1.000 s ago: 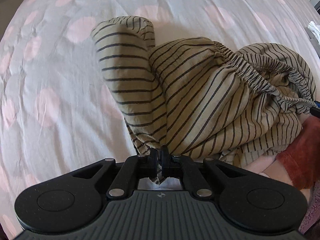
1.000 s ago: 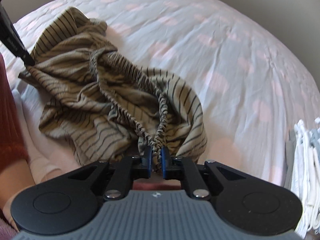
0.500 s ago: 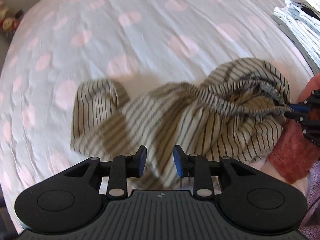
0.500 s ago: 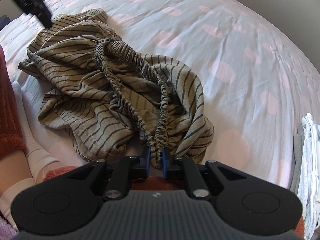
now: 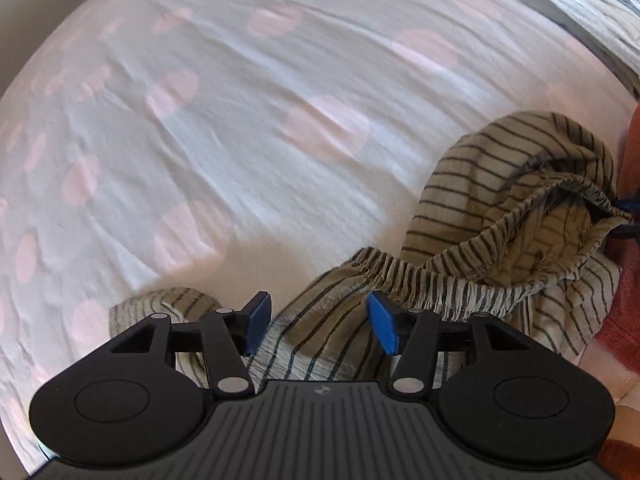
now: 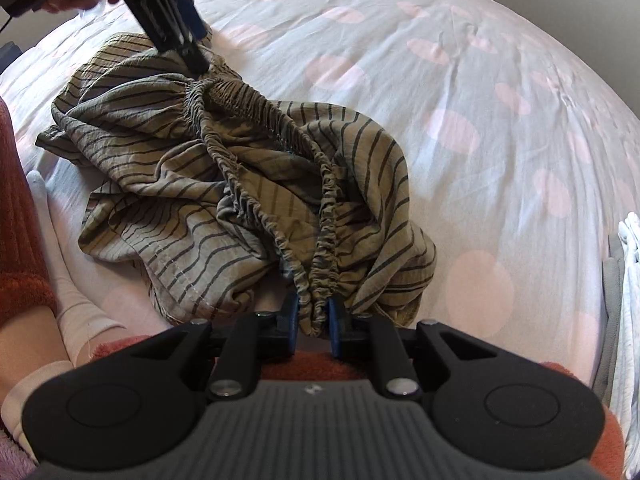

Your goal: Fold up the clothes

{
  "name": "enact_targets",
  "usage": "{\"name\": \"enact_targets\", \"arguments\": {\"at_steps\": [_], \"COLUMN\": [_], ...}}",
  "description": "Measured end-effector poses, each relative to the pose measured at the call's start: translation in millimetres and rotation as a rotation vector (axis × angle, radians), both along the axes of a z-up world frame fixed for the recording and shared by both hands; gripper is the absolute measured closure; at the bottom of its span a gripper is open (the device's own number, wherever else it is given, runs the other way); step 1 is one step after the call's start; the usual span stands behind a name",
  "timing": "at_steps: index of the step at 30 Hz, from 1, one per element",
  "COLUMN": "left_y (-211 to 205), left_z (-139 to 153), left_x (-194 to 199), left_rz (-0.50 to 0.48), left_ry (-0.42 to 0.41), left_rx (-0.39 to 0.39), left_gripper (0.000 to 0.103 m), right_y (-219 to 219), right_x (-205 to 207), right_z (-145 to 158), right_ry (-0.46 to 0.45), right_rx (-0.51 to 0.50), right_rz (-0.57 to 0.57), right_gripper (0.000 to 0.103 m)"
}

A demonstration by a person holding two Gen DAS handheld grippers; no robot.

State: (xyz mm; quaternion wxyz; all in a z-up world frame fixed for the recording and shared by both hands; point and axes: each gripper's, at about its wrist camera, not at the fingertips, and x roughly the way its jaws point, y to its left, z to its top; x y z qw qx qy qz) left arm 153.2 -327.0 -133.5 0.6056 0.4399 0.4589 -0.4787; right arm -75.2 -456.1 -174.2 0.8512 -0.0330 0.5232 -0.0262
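- The striped shorts [image 6: 224,184] lie crumpled on the near left part of the bed sheet [image 6: 460,80], with the gathered waistband [image 6: 260,112] arching from the far left of the heap down to you.
- Your right gripper [image 6: 312,316] pinches a bunched stretch of that waistband at the near edge; its jaws have just eased slightly apart, yet the cloth is clamped between the pads, so do not let them slacken further.
- Your left gripper [image 5: 318,320] has just been spreading its jaws; they stand wide with nothing pressed between them, and striped cloth lies under them.
- In the right view the left gripper sits at the far left bend of the waistband: take that bend as your second hold.
- Close on the elastic only, not the loose leg cloth under it, or the pull will drag a fold along.
- With 2 holds, draw the waistband straight and taut, then lay the shorts flat on the open sheet to the far right.
- Keep clear of the stack of folded clothes [image 6: 630,280] at the right edge and of your red sleeve [image 6: 20,240] on the left.
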Motion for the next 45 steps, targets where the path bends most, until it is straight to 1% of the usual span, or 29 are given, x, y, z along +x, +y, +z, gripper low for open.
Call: {"name": "enact_targets", "arguments": {"at_steps": [1, 4, 6, 10, 11, 12, 13, 14, 15, 18, 21, 24, 27, 31, 34, 36, 40, 41, 42, 43, 44, 45], "left_y": [2, 12, 19, 29, 31, 34, 36, 39, 42, 54, 67, 88, 107, 122, 137, 142, 148, 148, 149, 148, 148, 149], "left_z": [-7, -21, -29, -34, -33, -32, -31, -28, -26, -18, -7, 13, 33, 41, 41, 38, 36, 36, 36, 36, 36, 38], "left_x": [0, -7, -10, -13, -14, -15, -16, -17, -18, -24, -32, -48, -59, -54, -72, -81, -87, -86, -84, -83, -81, -81], "left_rz": [-0.003, -0.021, -0.002, 0.066, 0.077, 0.086, 0.092, 0.102, 0.113, 0.136, 0.156, 0.166, 0.179, 0.183, 0.169, 0.162, 0.186, 0.195, 0.203, 0.21, 0.216, 0.217], "left_ry": [0.023, 0.047, 0.047, 0.046, 0.048, 0.05, 0.049, 0.046, 0.042, 0.032, 0.022, 0.0, -0.003, 0.037, 0.074, 0.081, 0.085, 0.091, 0.097, 0.103, 0.109, 0.11], "left_rx": [0.018, 0.043, 0.038, -0.022, -0.036, -0.05, -0.06, -0.066, -0.072, -0.081, -0.089, -0.114, -0.132, -0.119, -0.081, -0.06, -0.067, -0.068, -0.069, -0.07, -0.071, -0.076], "left_gripper": [0.051, 0.051, 0.051, 0.052, 0.057, 0.067, 0.074, 0.085, 0.09, 0.099, 0.1, 0.1, 0.101, 0.101, 0.101, 0.101, 0.101, 0.101, 0.101, 0.101, 0.098, 0.091], "right_y": [-1, -3, -3, -3, -3, -4, -4, -3, -3, 0, 0, 1, -1, -6, -5, -4, 0, 0, 0, 1, 2, 2], "right_x": [1, 4, 6, 9, 8, 8, 8, 7, 6, 2, -3, -11, -17, -22, -24, -24, -22, -22, -24, -26, -28, -30], "right_z": [-1, -3, -4, -6, -5, -5, -5, -4, -4, -2, 2, 9, 15, 23, 29, 30, 27, 27, 28, 29, 29, 30], "right_ry": [0.002, 0.01, 0.015, 0.023, 0.022, 0.022, 0.02, 0.016, 0.012, 0.002, -0.015, -0.035, -0.049, -0.071, -0.071, -0.063, -0.053, -0.052, -0.053, -0.053, -0.054, -0.055], "right_rx": [0.006, 0.018, 0.021, 0.026, 0.027, 0.029, 0.029, 0.025, 0.021, 0.005, -0.007, -0.011, -0.007, 0.007, 0.0, -0.014, -0.038, -0.04, -0.044, -0.048, -0.053, -0.057], "right_rz": [-0.002, -0.004, -0.001, 0.001, 0.0, -0.002, -0.004, -0.007, -0.009, -0.012, -0.023, -0.031, -0.041, -0.049, -0.023, -0.004, 0.018, 0.02, 0.021, 0.022, 0.023, 0.022], "right_gripper": [0.085, 0.085, 0.085, 0.085, 0.085, 0.085, 0.085, 0.085, 0.085, 0.086, 0.087, 0.087, 0.087, 0.087, 0.087, 0.087, 0.086, 0.083, 0.078, 0.077, 0.075, 0.07]}}
